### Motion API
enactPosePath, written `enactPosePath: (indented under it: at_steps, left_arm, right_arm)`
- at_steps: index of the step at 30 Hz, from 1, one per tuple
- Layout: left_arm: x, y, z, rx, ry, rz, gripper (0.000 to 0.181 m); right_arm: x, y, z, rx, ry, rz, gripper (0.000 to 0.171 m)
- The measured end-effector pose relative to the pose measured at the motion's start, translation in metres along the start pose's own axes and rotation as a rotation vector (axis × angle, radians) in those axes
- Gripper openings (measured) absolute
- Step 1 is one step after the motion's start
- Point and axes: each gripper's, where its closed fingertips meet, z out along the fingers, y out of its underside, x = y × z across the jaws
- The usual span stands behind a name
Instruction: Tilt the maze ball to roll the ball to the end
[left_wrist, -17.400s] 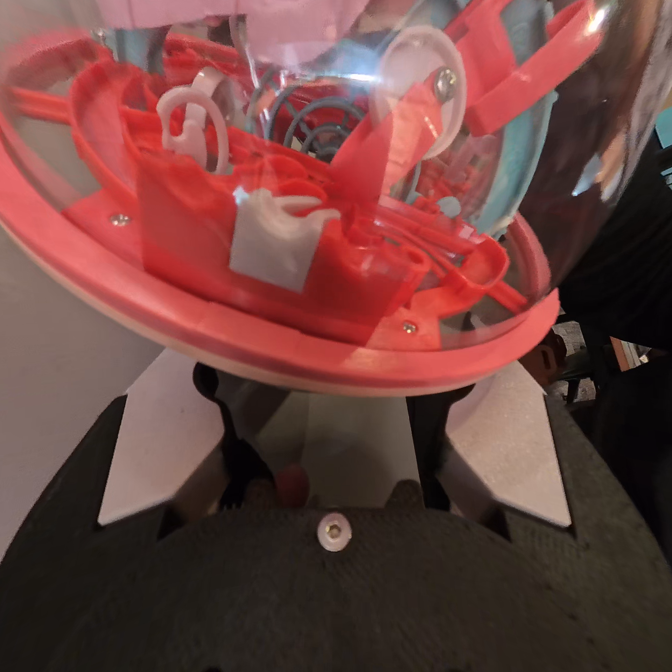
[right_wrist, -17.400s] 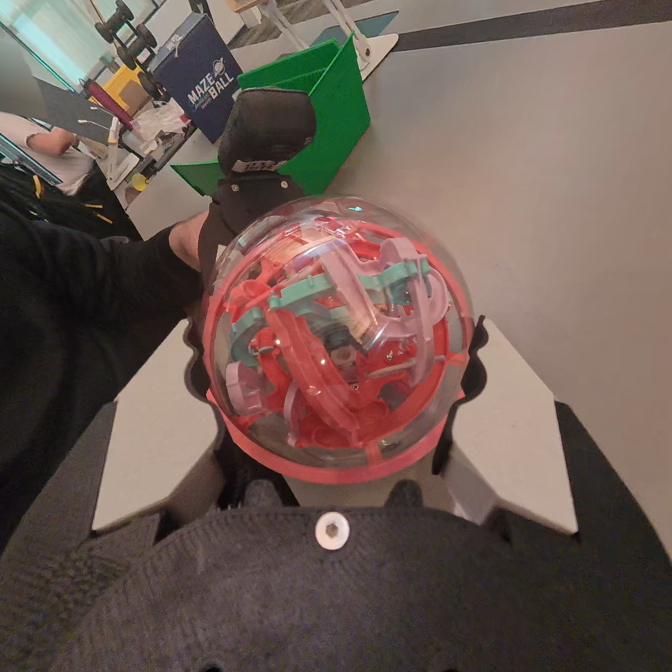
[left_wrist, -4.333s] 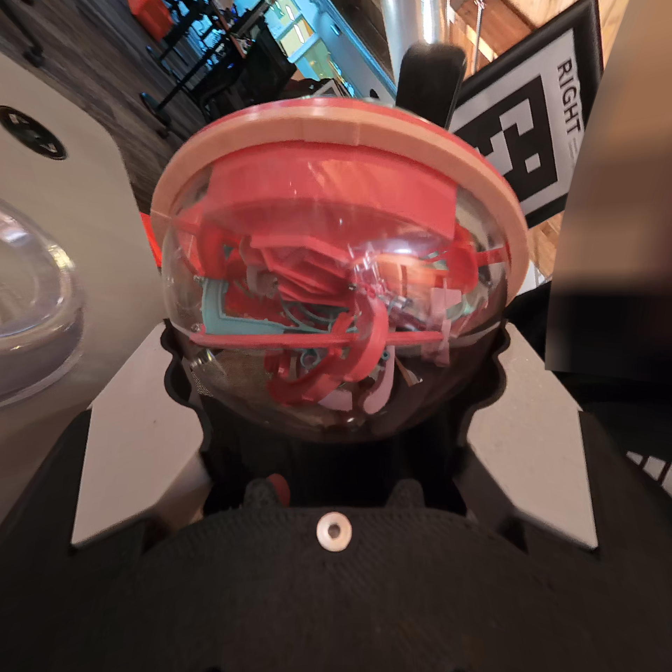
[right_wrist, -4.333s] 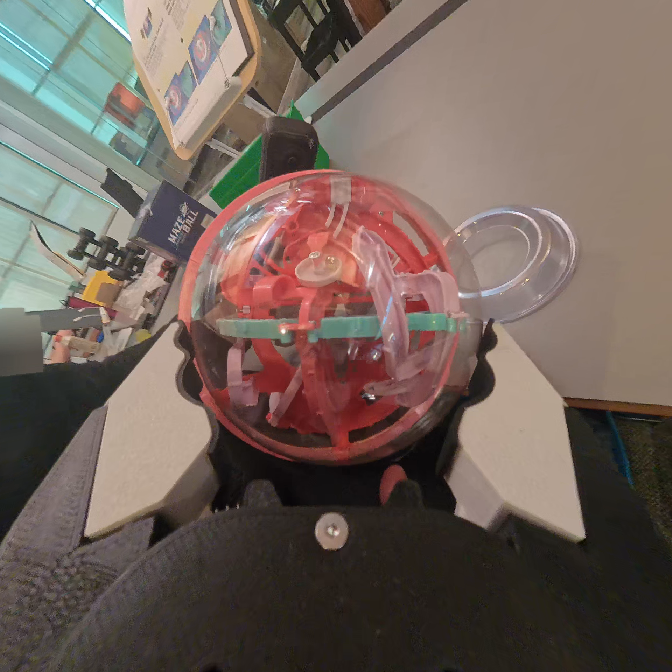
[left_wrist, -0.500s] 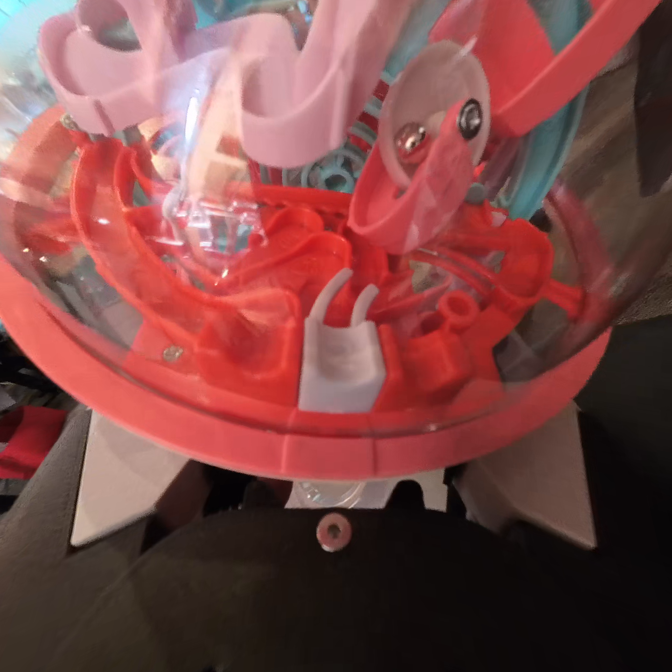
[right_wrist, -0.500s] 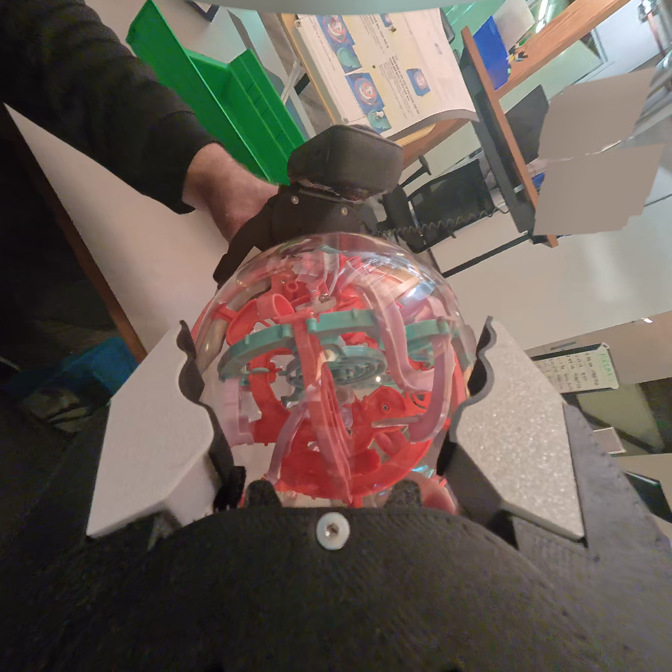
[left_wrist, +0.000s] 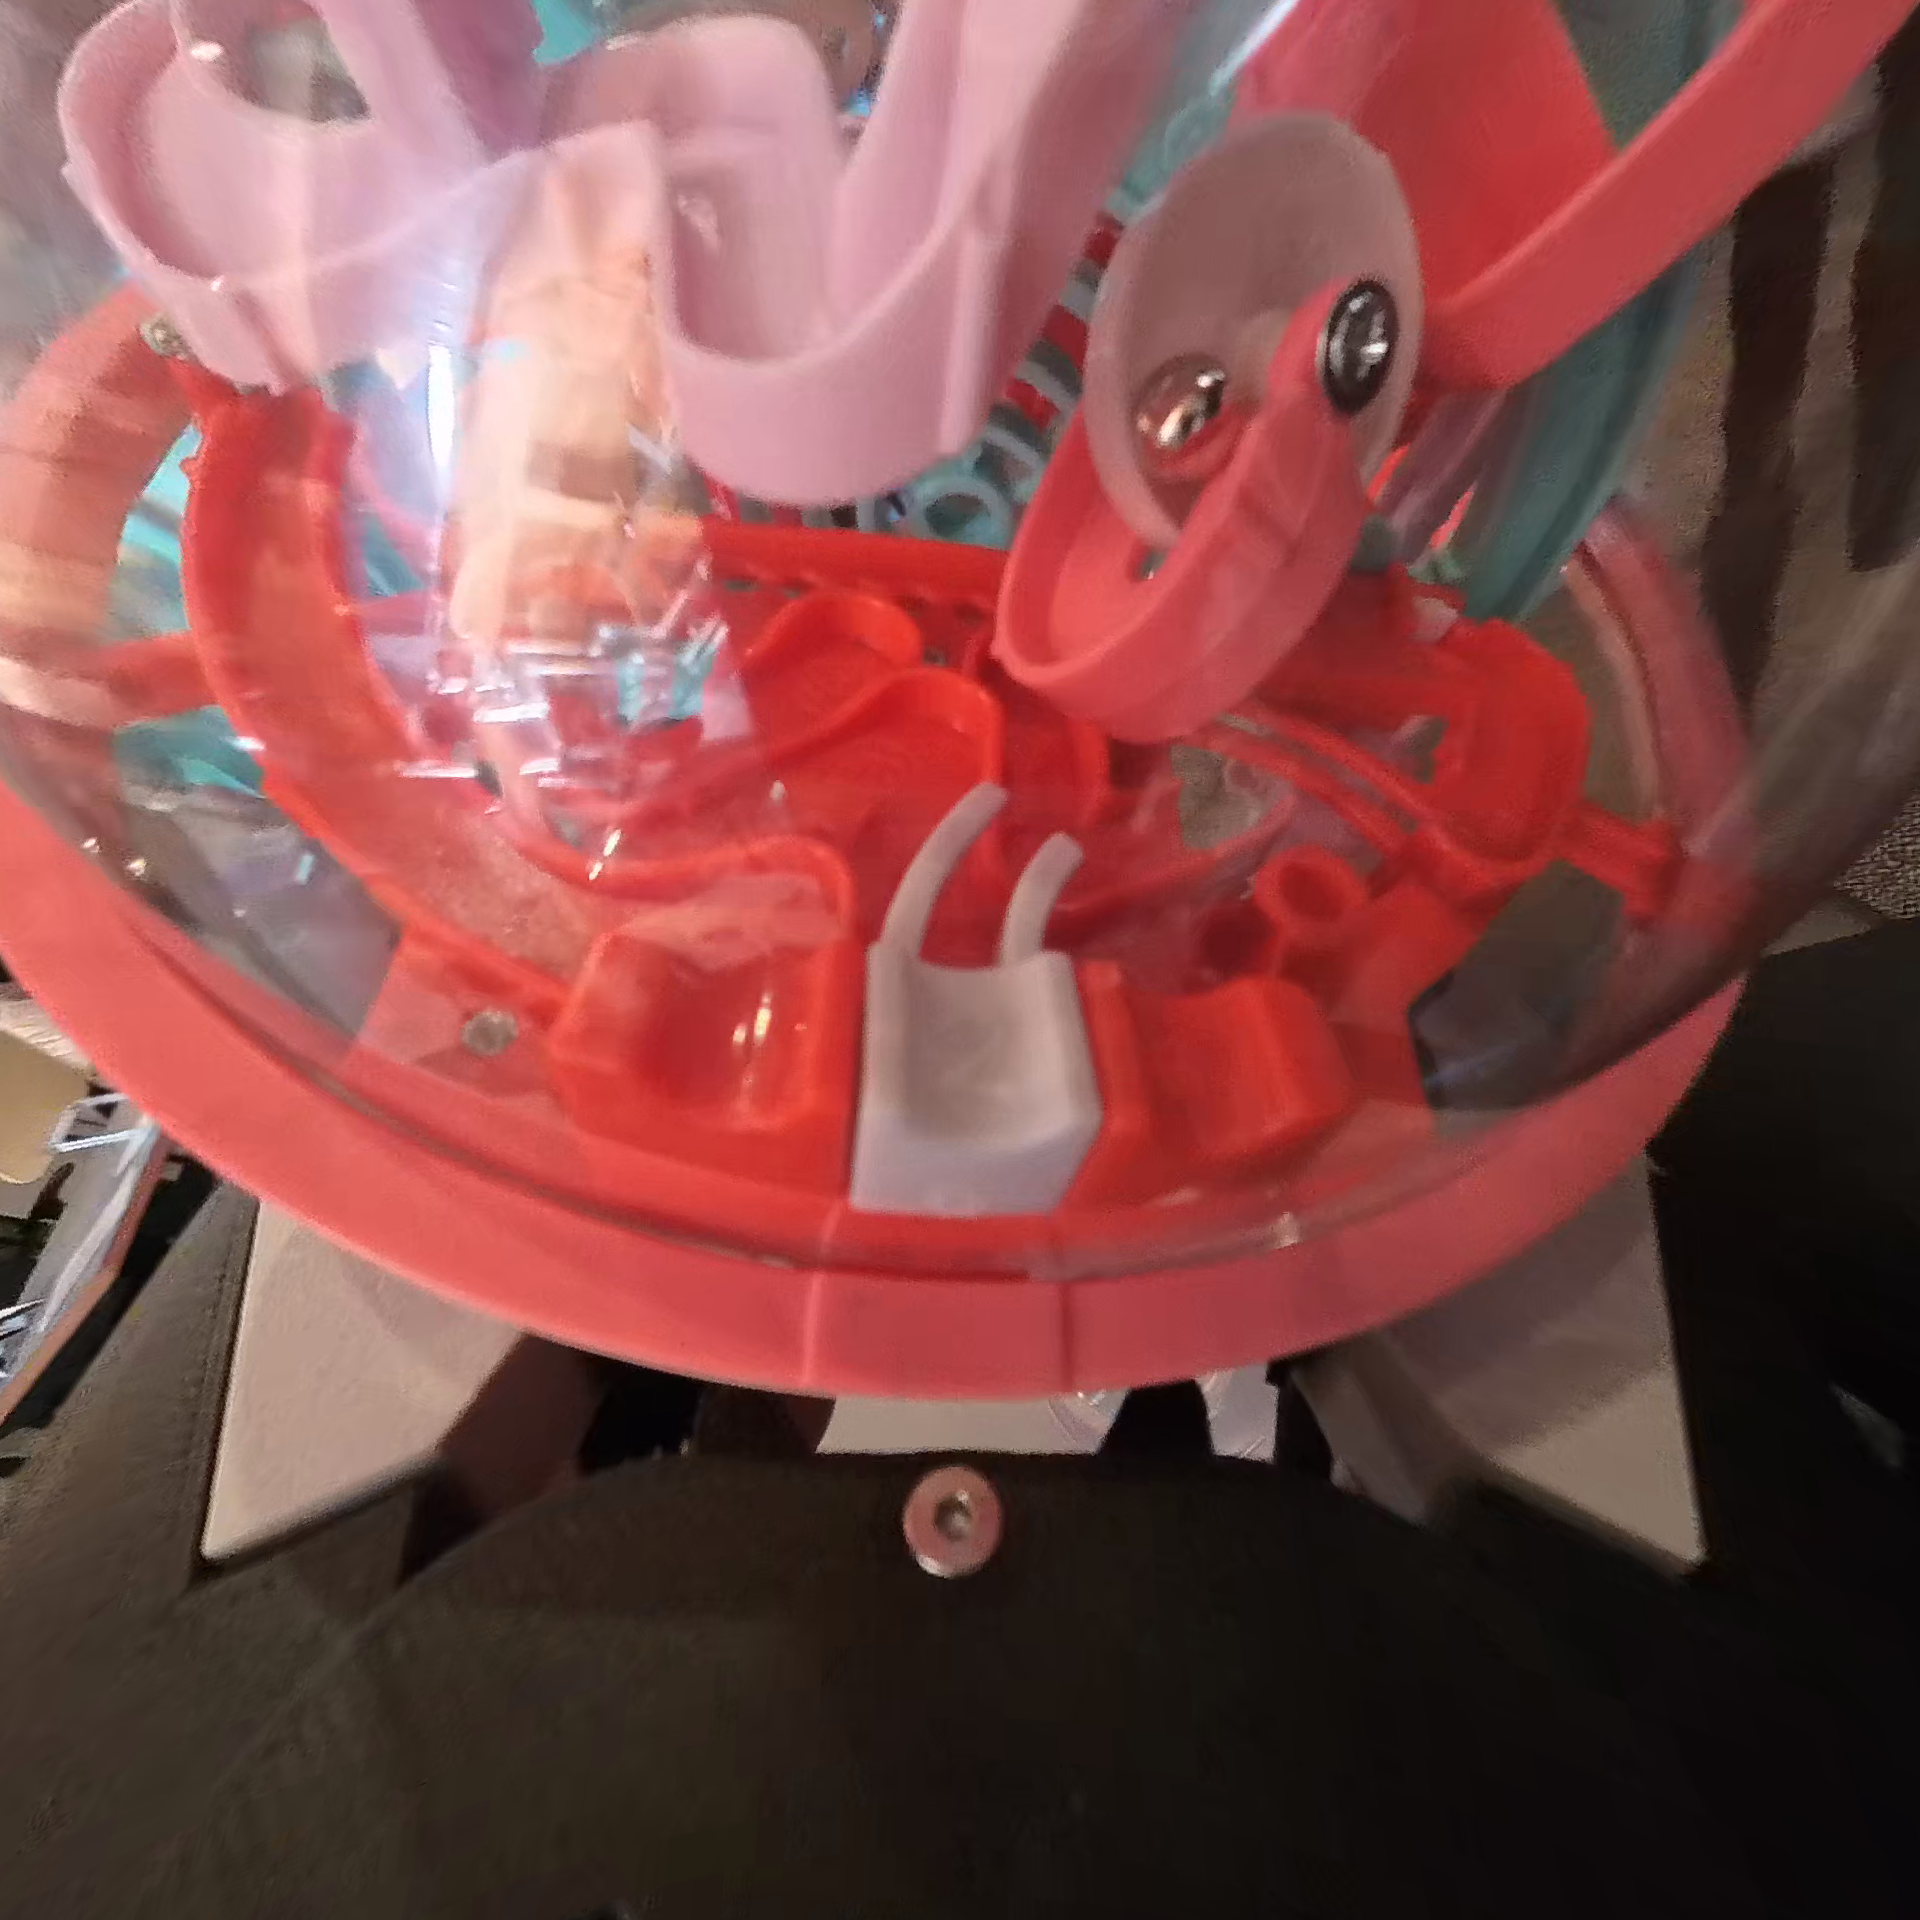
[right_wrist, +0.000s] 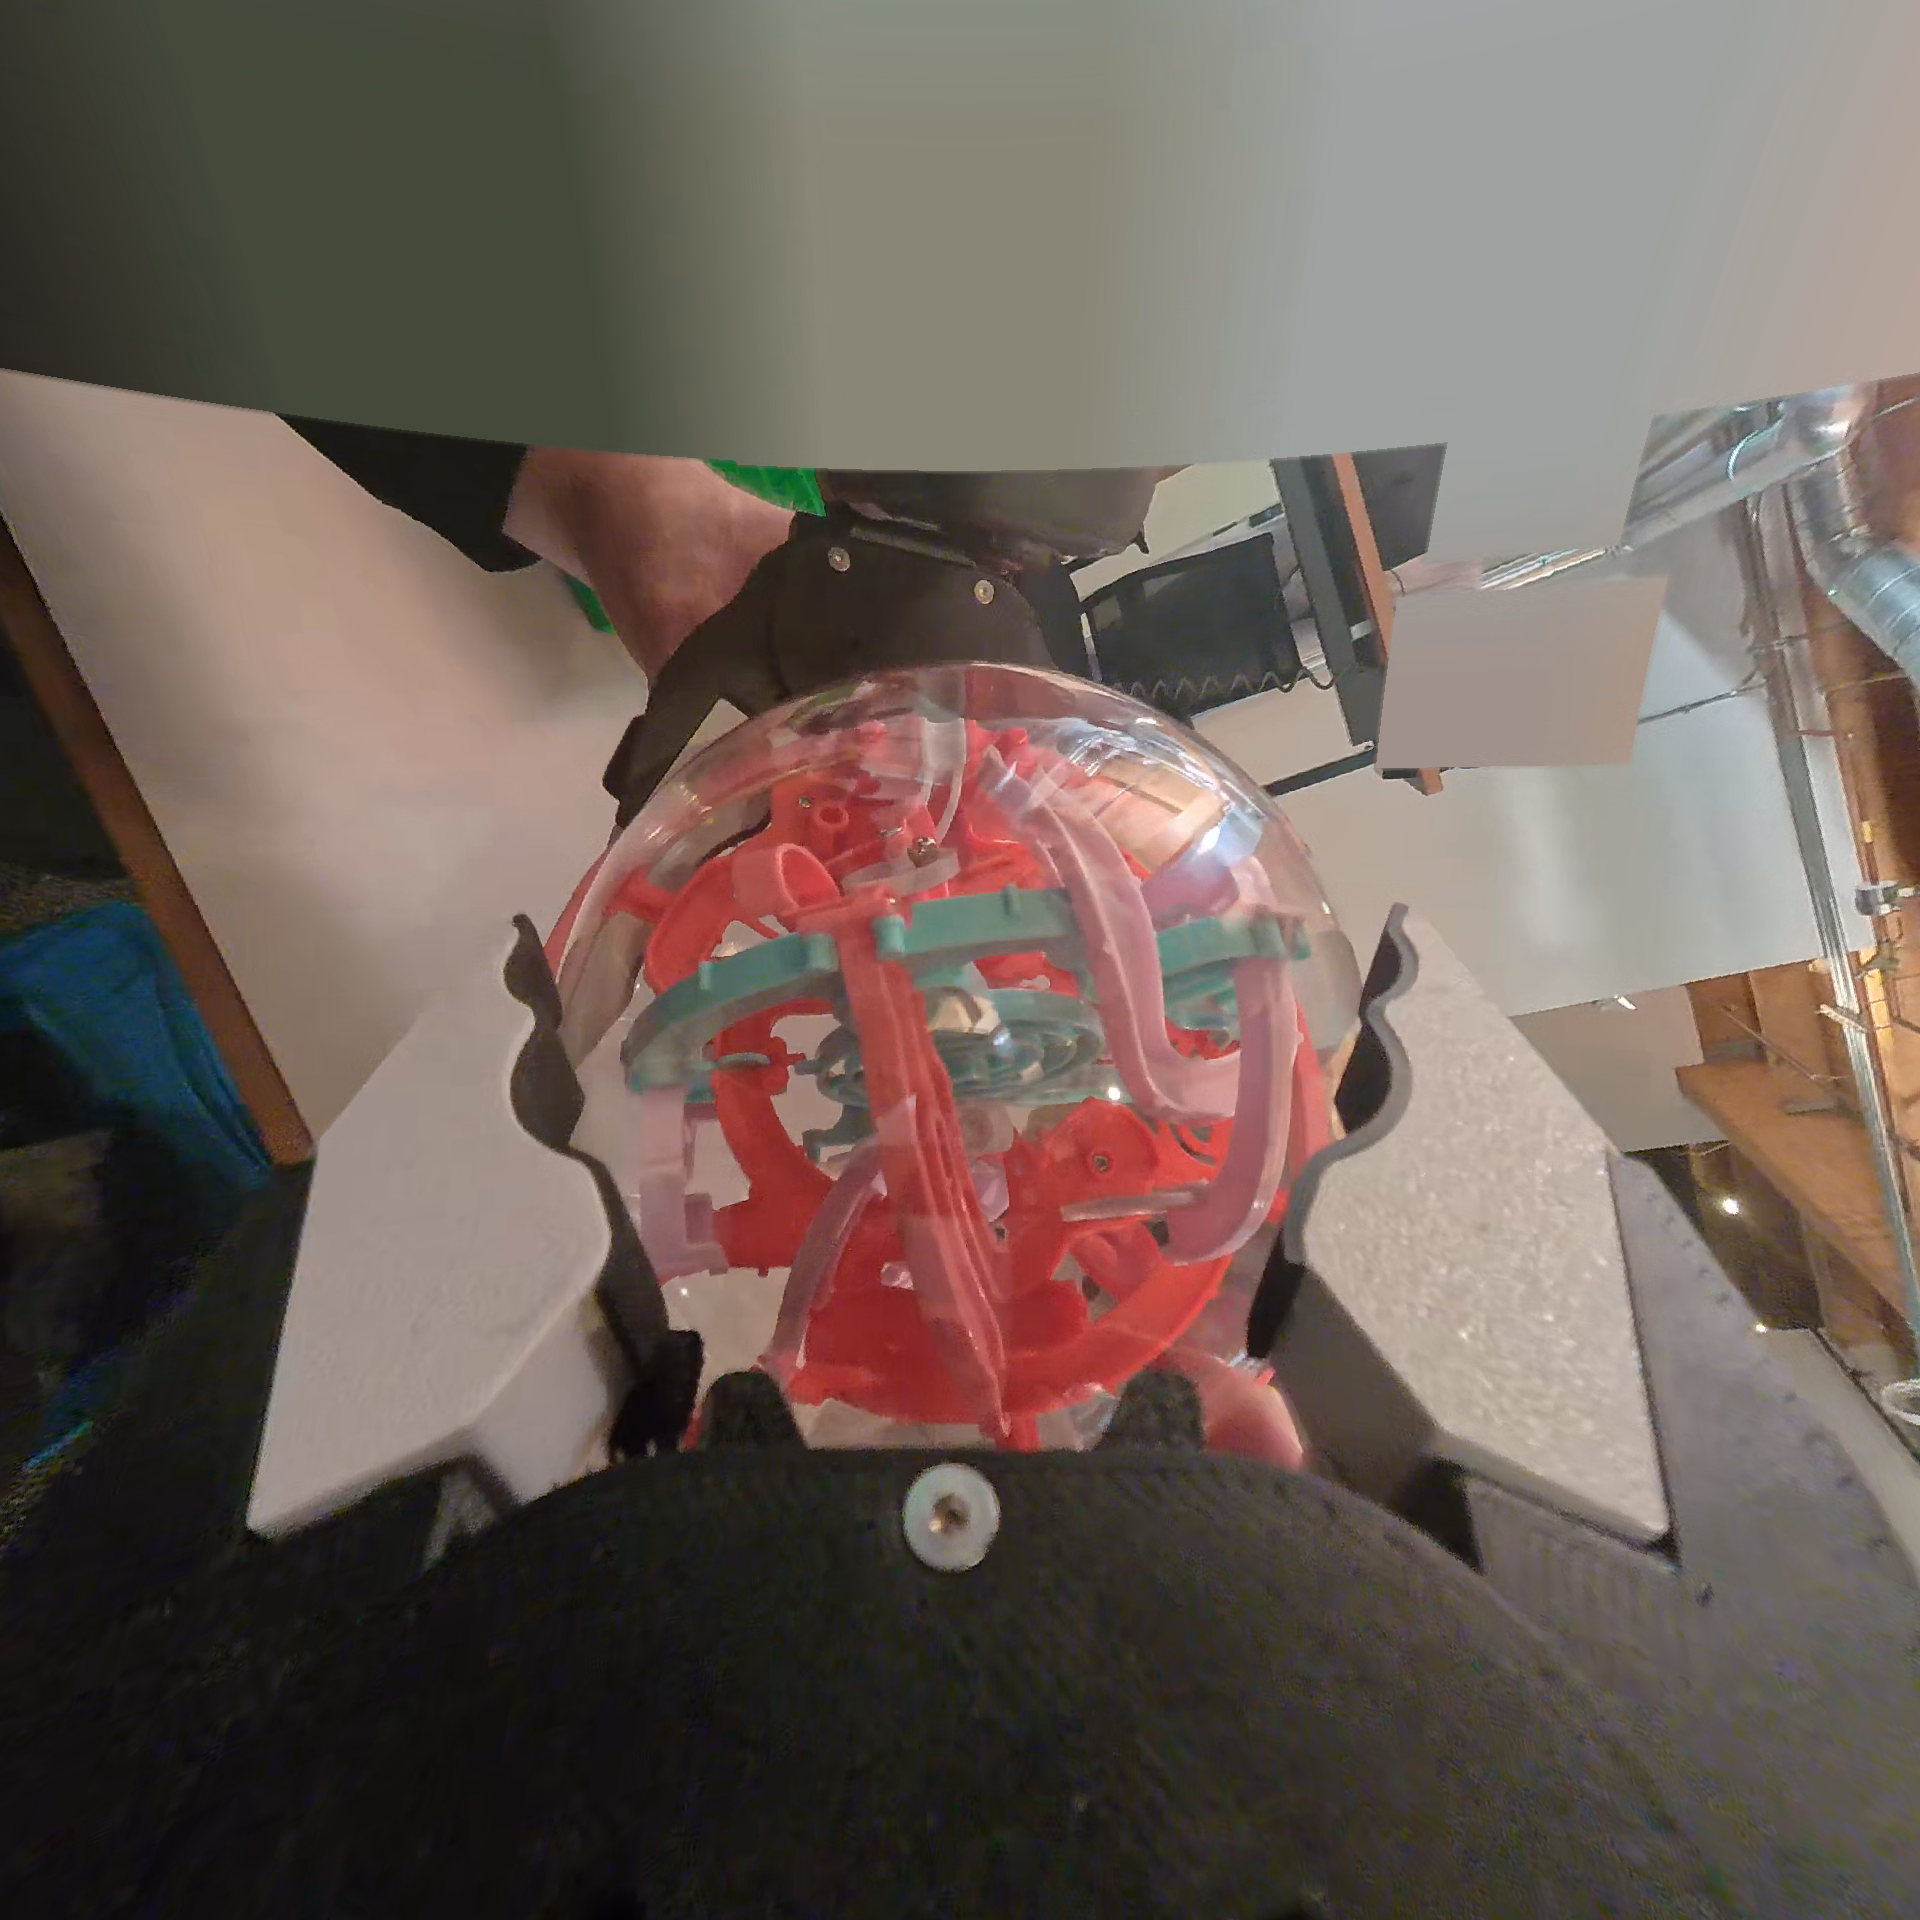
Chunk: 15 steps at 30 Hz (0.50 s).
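The maze ball (right_wrist: 956, 1039) is a clear sphere with red, pink and teal tracks, held in the air. My right gripper (right_wrist: 956, 1049) is shut on it, white fingers (right_wrist: 436, 1195) on both sides. My left gripper (left_wrist: 956, 1351) grips the ball from the opposite side and shows as a black body (right_wrist: 883, 623) with a hand (right_wrist: 644, 561) behind it. In the left wrist view the maze ball (left_wrist: 935, 1320) fills the frame, its red rim over the fingers (left_wrist: 343, 1403). The small steel ball (left_wrist: 1179, 416) rests on a pale disc inside a red loop, at the upper right.
A white table (right_wrist: 312, 727) with a brown edge lies behind and left of the ball. A blue bin (right_wrist: 104, 1039) sits at the far left below it. A dark desk frame (right_wrist: 1195, 623) and silver ducts (right_wrist: 1818, 520) are to the right.
Both grippers have tipped the maze ball a little, and the background in the right wrist view has swung. The steel ball stays on the pale disc in the red loop.
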Motion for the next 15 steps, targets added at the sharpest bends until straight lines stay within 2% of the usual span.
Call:
enactPosePath:
  at_steps: [15]
  left_arm:
    - [-0.03,-0.008,-0.008,0.02,-0.098,0.051,0.158]
  right_arm:
    - [0.021,-0.007,0.007,-0.012,0.005,-0.093,0.148]
